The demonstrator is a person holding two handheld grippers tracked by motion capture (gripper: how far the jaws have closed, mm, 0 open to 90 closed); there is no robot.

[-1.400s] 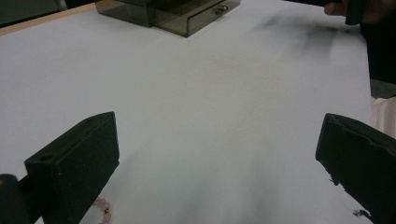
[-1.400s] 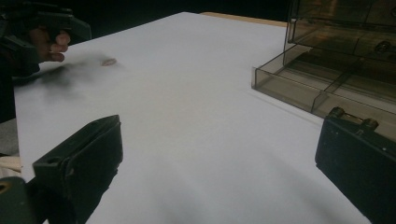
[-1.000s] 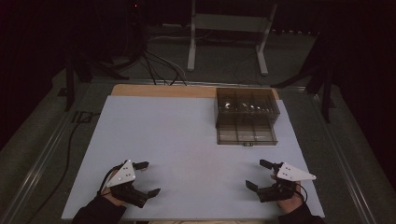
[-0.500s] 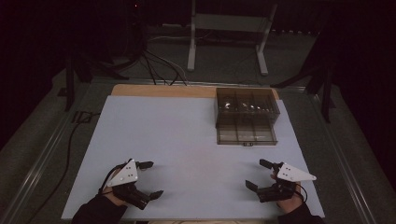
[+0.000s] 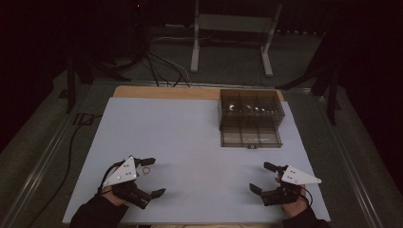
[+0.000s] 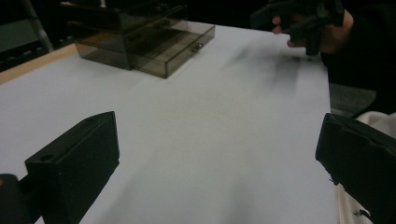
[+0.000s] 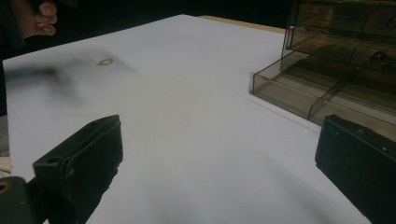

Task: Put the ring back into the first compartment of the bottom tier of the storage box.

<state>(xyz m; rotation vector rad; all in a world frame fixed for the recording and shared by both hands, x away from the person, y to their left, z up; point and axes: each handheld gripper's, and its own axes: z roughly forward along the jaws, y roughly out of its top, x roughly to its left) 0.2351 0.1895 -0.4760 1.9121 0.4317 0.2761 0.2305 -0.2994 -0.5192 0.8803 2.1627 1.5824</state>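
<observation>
lying flat, small thin ring (image 5: 147,169)

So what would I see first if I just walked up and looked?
Probably the big white table glowing in the dark room, with a smoky see-through drawer box at its far right, bottom drawer pulled out. Near the front edge sit the left gripper and right gripper, jaws wide apart, and a tiny ring beside the left one.
</observation>
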